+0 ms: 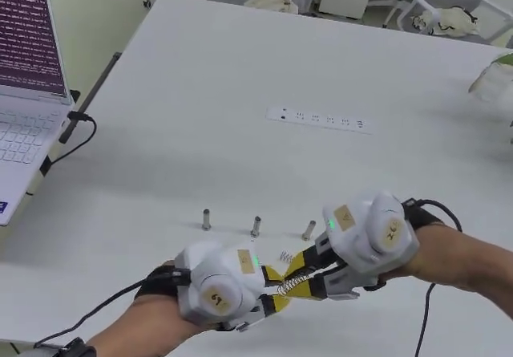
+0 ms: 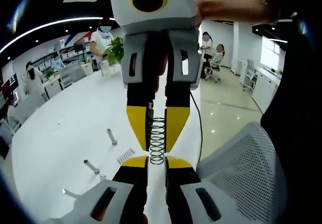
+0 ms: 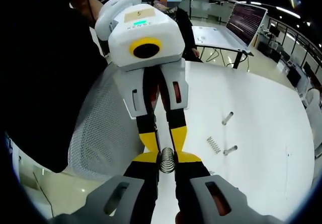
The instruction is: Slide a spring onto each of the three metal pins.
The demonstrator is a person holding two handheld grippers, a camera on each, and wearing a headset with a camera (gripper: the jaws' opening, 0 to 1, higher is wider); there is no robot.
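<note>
3 pins on wht table, office chairs bkgd.

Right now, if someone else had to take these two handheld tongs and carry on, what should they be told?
Left gripper: tongs shut on one end of the held spring.
Right gripper: tongs shut on the other end of it. The two grippers meet tip to tip just above the table.
Pins: the left pin, middle pin and right pin sit in a row just beyond the grippers.
A loose spring lies on the table near the right pin.
Done: as far as I can see, no pin carries a spring.
Left: all three pins need springs.
</note>
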